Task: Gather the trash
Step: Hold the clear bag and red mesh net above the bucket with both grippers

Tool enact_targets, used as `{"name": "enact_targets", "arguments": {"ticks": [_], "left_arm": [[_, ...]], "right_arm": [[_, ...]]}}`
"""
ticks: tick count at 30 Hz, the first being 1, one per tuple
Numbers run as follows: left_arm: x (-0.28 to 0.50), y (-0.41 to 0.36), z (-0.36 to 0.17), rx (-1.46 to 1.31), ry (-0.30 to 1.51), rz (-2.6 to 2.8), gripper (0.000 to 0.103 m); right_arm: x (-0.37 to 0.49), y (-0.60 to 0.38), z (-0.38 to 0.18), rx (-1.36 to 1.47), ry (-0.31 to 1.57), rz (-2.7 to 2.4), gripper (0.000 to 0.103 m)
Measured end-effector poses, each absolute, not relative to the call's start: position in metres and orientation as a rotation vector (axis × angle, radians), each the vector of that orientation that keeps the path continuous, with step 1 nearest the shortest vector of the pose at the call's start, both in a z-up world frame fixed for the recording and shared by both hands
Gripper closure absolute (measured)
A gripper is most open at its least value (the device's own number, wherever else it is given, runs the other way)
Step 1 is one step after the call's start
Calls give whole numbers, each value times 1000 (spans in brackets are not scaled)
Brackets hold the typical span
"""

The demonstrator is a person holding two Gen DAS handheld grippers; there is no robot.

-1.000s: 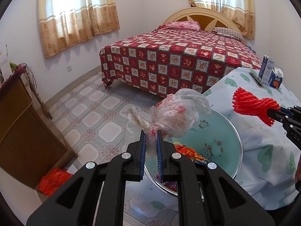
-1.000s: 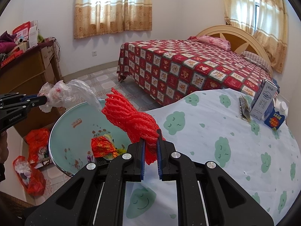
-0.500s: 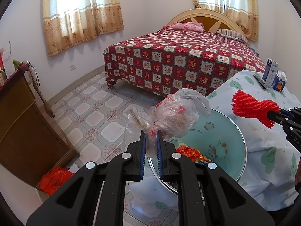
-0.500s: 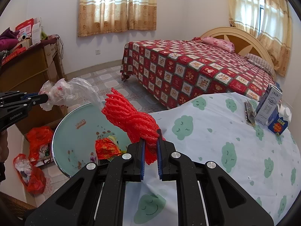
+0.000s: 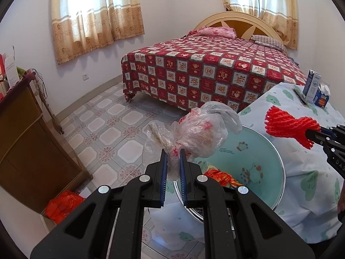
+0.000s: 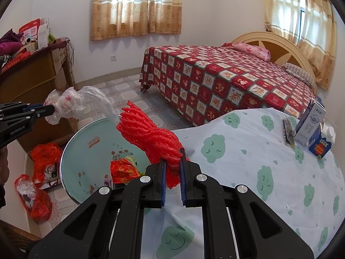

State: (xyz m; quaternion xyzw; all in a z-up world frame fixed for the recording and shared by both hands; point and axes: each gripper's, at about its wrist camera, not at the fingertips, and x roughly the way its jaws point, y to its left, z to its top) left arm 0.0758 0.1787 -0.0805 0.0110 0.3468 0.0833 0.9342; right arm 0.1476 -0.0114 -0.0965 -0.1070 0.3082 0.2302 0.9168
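With both loads poised over the basin (image 5: pixel 278 161), each should be released only once it hangs squarely inside the rim, lest it slide onto the floor. Left gripper (image 5: pixel 171 159) pinches the neck of a clear bag (image 5: pixel 202 136); right gripper (image 6: pixel 172 161) is pressed onto red netting (image 6: pixel 151 136). A red wrapper (image 6: pixel 123 170) already lies in the basin, which rests at the edge of the table (image 6: pixel 248 155) beside cartons (image 6: pixel 310 125). Beyond: tiled floor (image 5: pixel 112 129), cabinet (image 5: pixel 23 142), bed (image 5: pixel 215 71), curtains (image 5: pixel 94 15).
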Motion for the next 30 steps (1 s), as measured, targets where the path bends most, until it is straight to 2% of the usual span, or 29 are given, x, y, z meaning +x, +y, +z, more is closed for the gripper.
{"name": "enact_targets", "arguments": {"ticks": [30], "left_arm": [[78,175,-73,14,702,159,92]], "right_arm": [[152,6,-94,-252,632,496,91]]}}
